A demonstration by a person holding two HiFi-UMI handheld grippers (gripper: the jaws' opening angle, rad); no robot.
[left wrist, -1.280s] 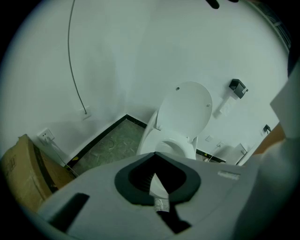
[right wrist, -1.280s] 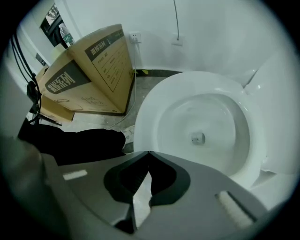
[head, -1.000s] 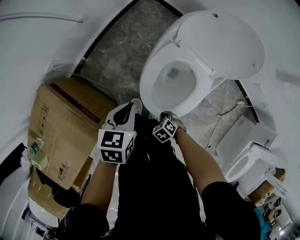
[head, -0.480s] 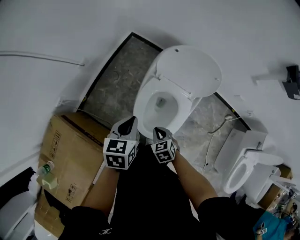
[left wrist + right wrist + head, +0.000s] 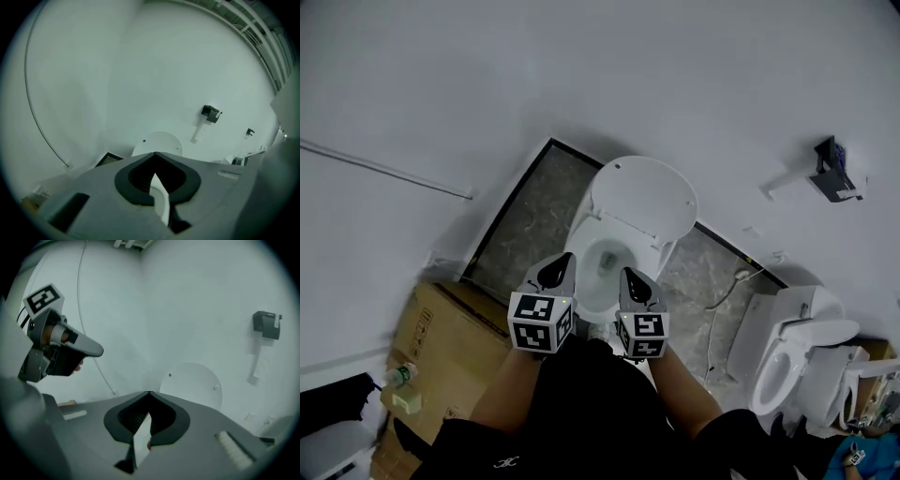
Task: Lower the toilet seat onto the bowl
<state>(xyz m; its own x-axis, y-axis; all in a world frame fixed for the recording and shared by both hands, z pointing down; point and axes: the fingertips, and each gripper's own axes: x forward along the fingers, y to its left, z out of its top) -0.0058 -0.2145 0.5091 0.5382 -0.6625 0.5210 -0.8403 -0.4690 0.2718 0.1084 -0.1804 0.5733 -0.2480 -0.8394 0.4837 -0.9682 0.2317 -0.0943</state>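
The white toilet [image 5: 598,272] stands just ahead of me on the dark stone floor. Its round lid [image 5: 643,201] is raised against the wall; I cannot tell the seat apart from it. The open bowl shows below. Both grippers hover side by side in front of the bowl's near rim, touching nothing. My left gripper [image 5: 562,263] is shut and empty, and so is my right gripper [image 5: 629,275]. The left gripper view has the lid [image 5: 158,142] just past the closed tips [image 5: 154,153]. In the right gripper view the lid [image 5: 193,383] rises beyond the closed tips [image 5: 149,392], with the left gripper [image 5: 89,348] at left.
A large cardboard box [image 5: 441,342] with a bottle [image 5: 398,377] on it sits at the left. A second toilet [image 5: 789,361] stands at the right, with a hose [image 5: 727,289] between. A paper holder [image 5: 832,171] and a thin pipe [image 5: 384,169] are fixed to the white wall.
The head view has pulled up and back, so the toilet looks smaller and farther off. Both grippers have drawn level, close together. The lid has stayed raised.
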